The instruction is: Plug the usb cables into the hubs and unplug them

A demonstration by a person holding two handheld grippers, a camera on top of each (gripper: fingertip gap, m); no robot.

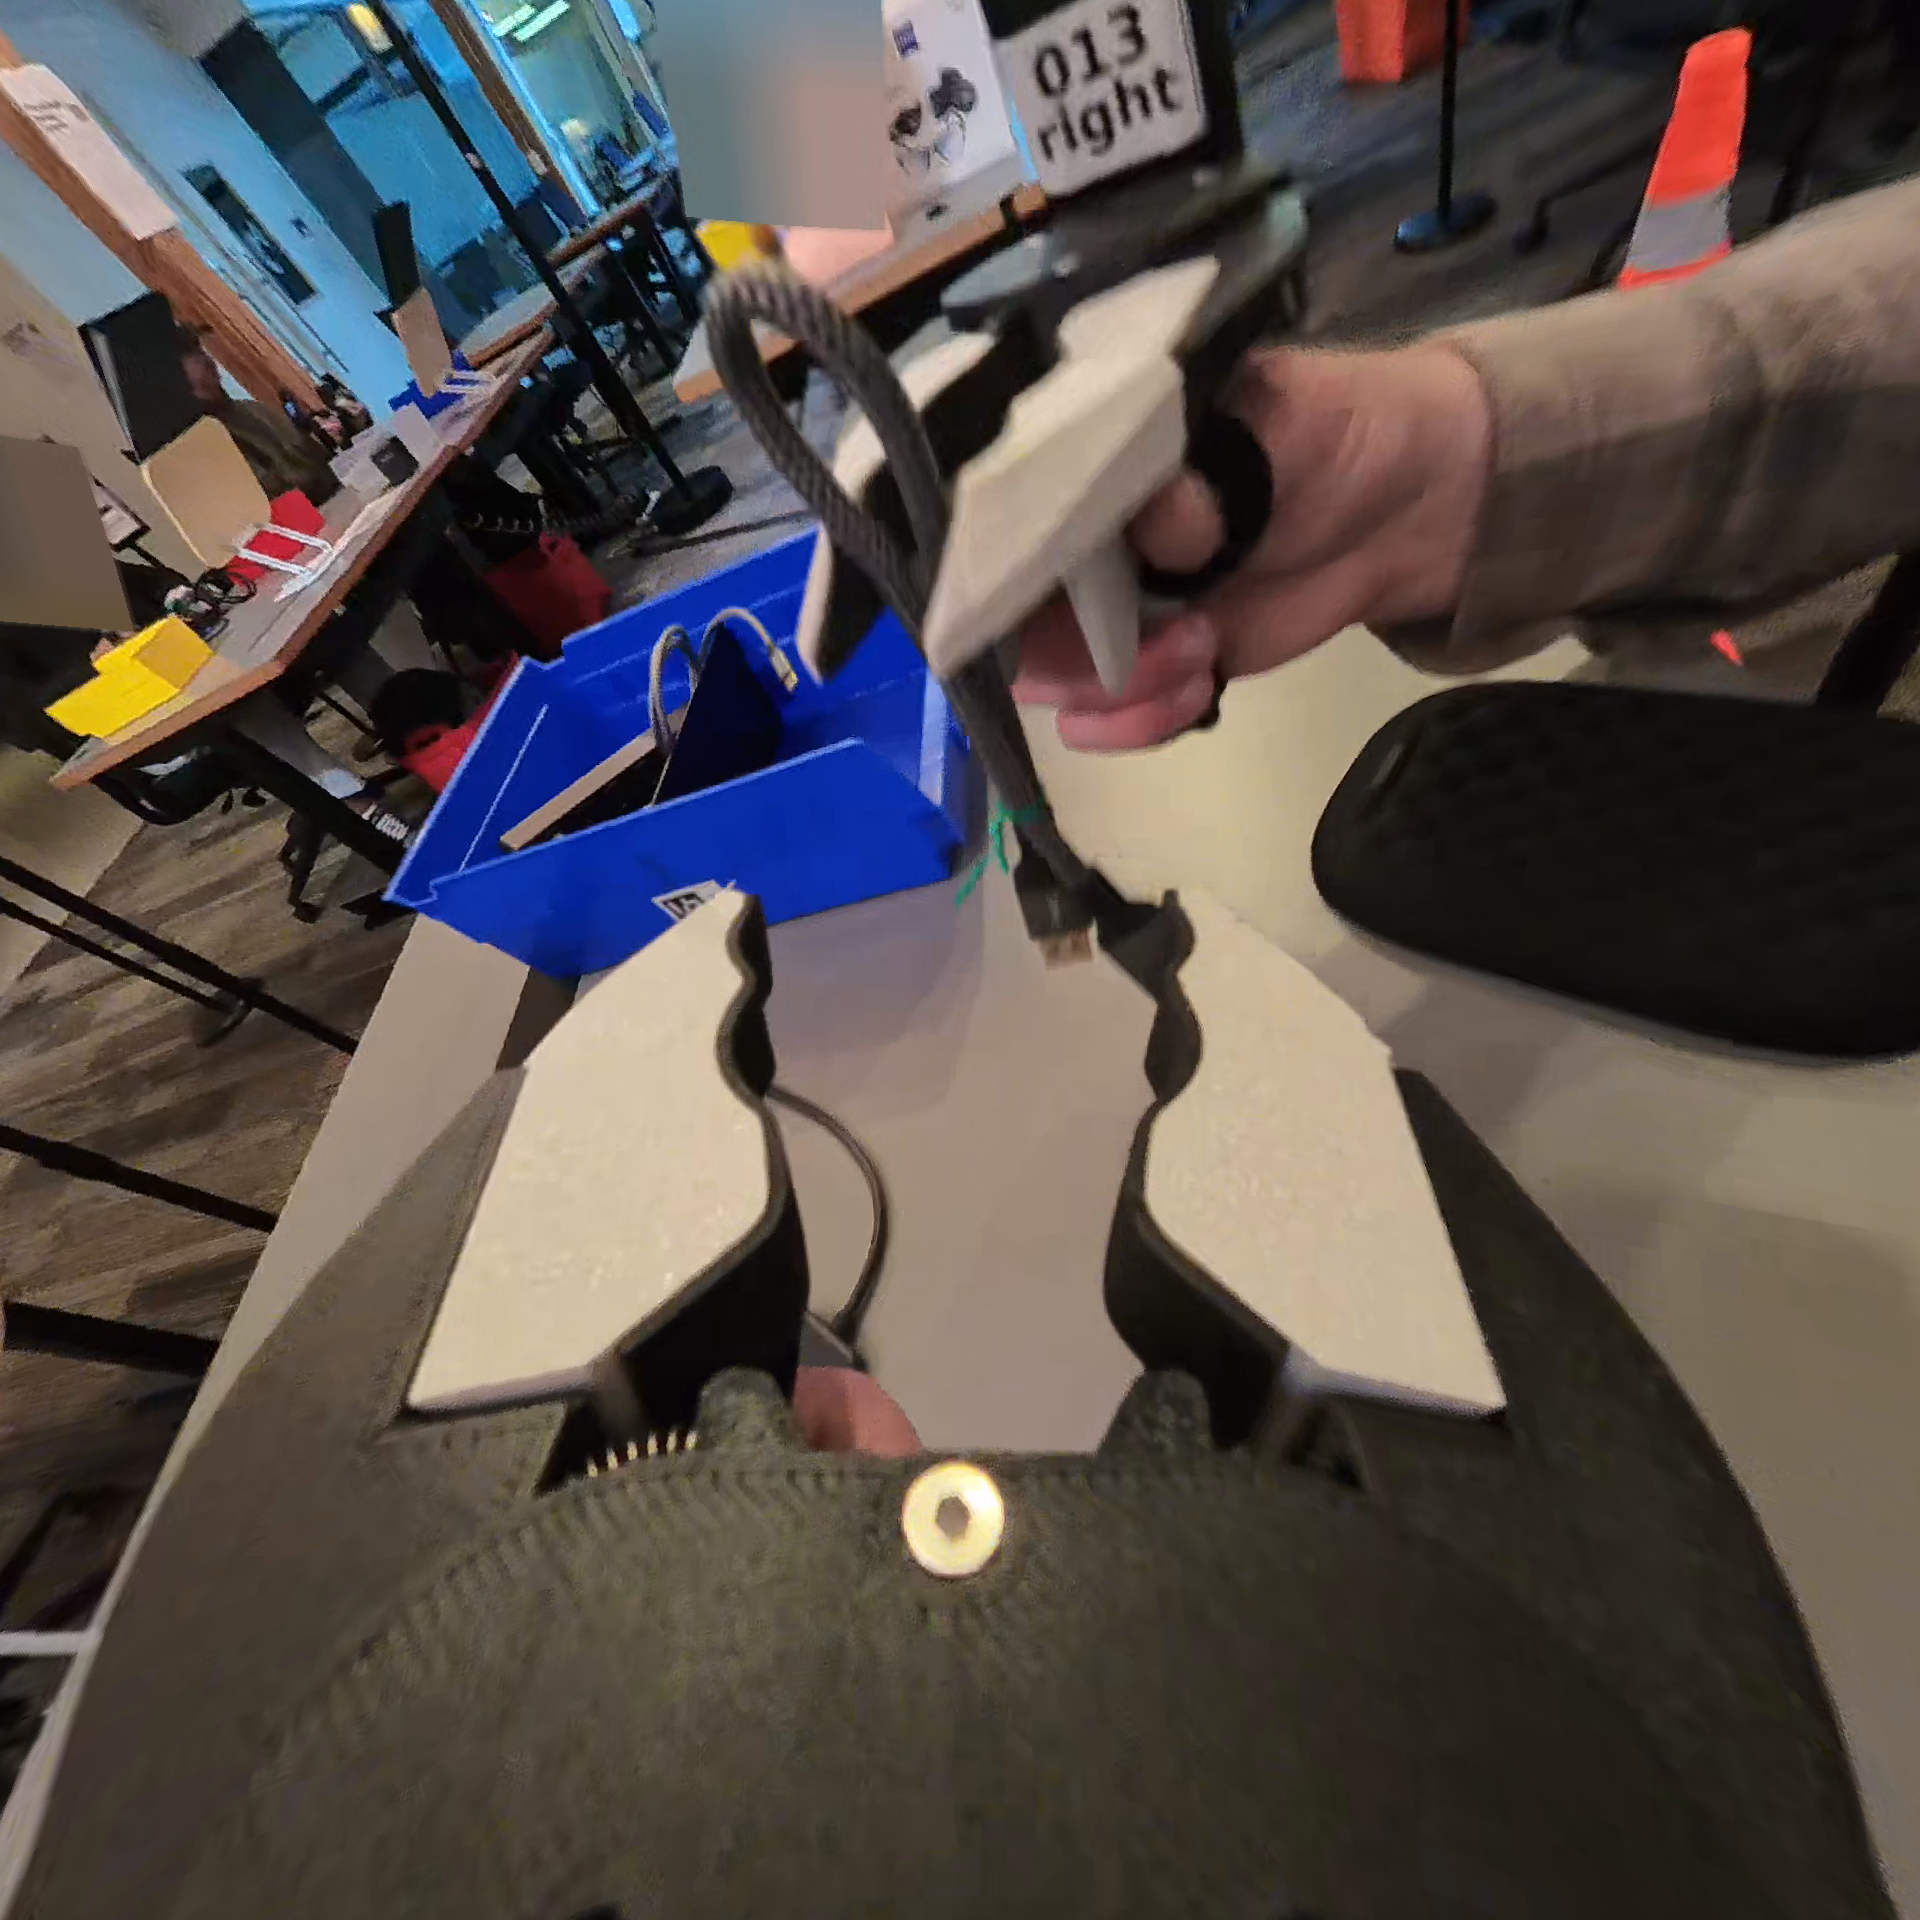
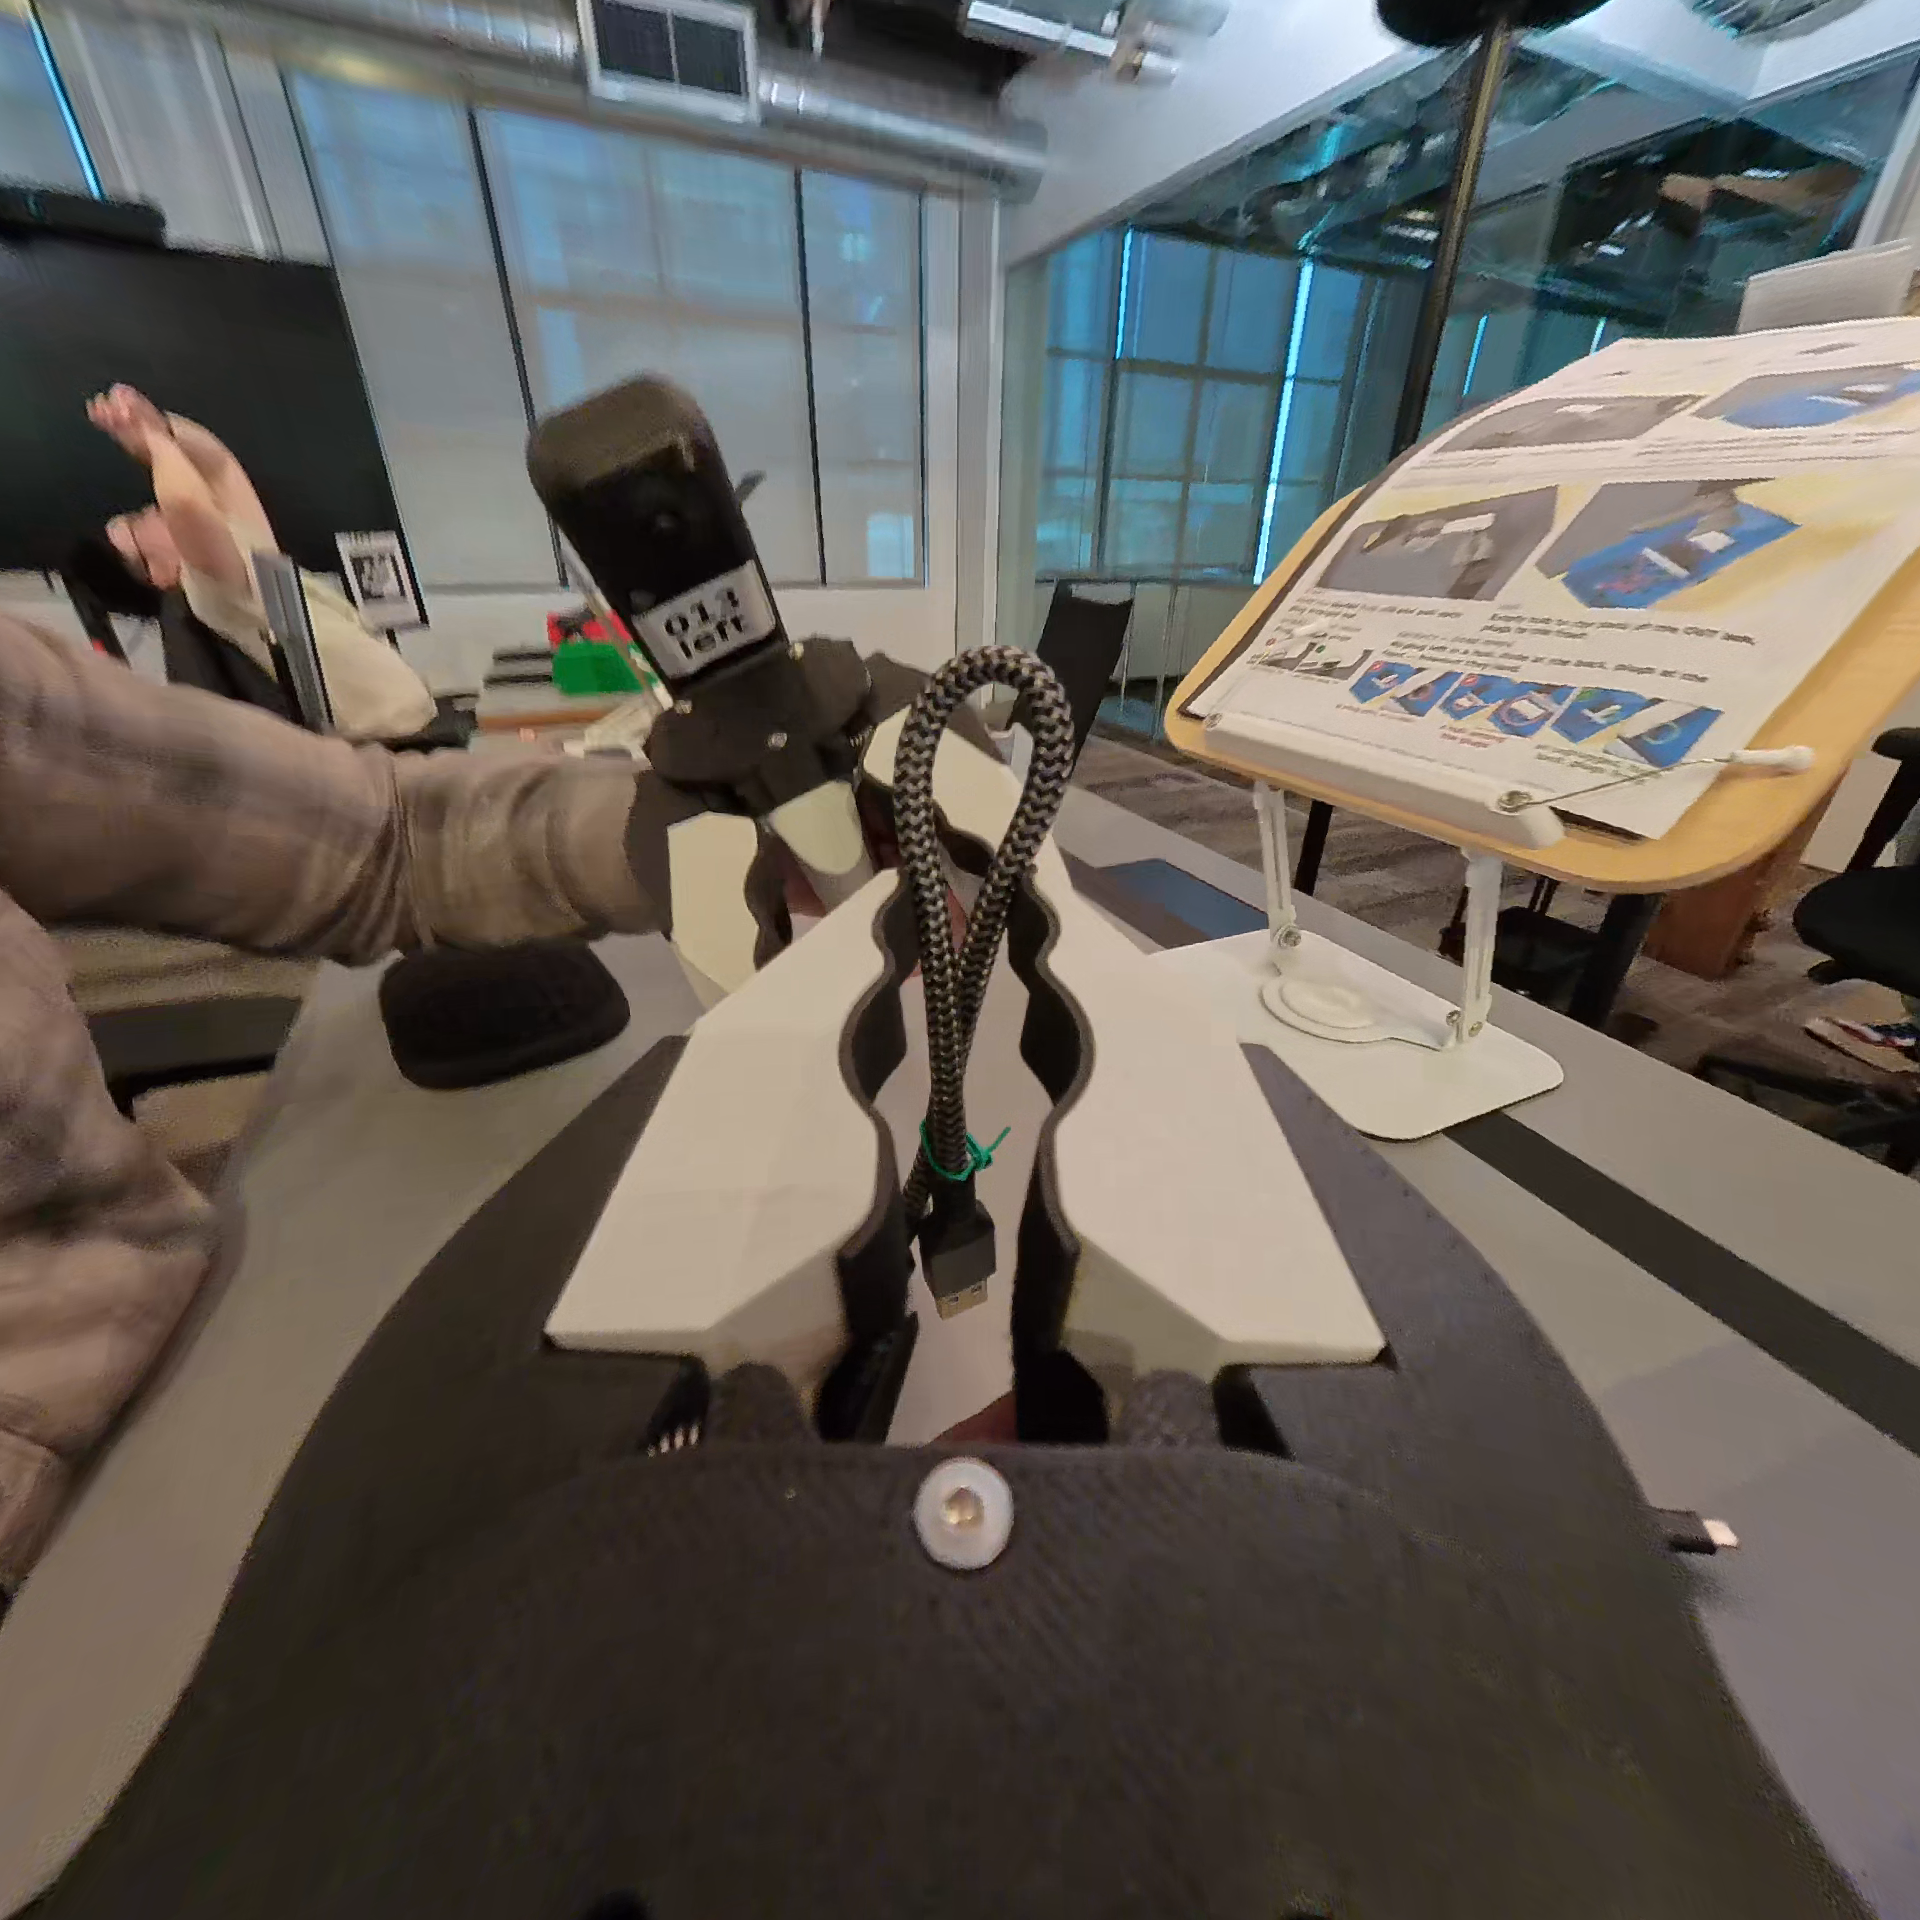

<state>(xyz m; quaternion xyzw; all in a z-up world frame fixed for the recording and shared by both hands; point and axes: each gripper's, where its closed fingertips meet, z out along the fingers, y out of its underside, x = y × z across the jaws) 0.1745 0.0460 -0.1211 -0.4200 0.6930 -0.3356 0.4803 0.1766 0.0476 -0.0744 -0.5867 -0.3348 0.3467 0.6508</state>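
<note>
Right gripper [image 2: 961,914] over grey table [image 2: 1621,1081]

The right tool [image 1: 888,644] is raised above the surface [image 1: 977,1164], a looped cable [image 1: 883,488] pinched between its fingers and the cable's plug [image 1: 1060,920] hanging down just ahead of the left tool [image 1: 956,935], whose fingers stand apart. Beyond the left tool, a bin [image 1: 717,831] sits at the surface's far-left edge, with devices and cables standing in it. A pad [image 1: 1621,862] lies on the surface to the right of the plug. In the right wrist view, a document stand [image 2: 1392,1049] rests on the surface at far right, a printed sheet [image 2: 1621,582] on its board, and the left tool [image 2: 727,935] is held at left behind the loop.
</note>
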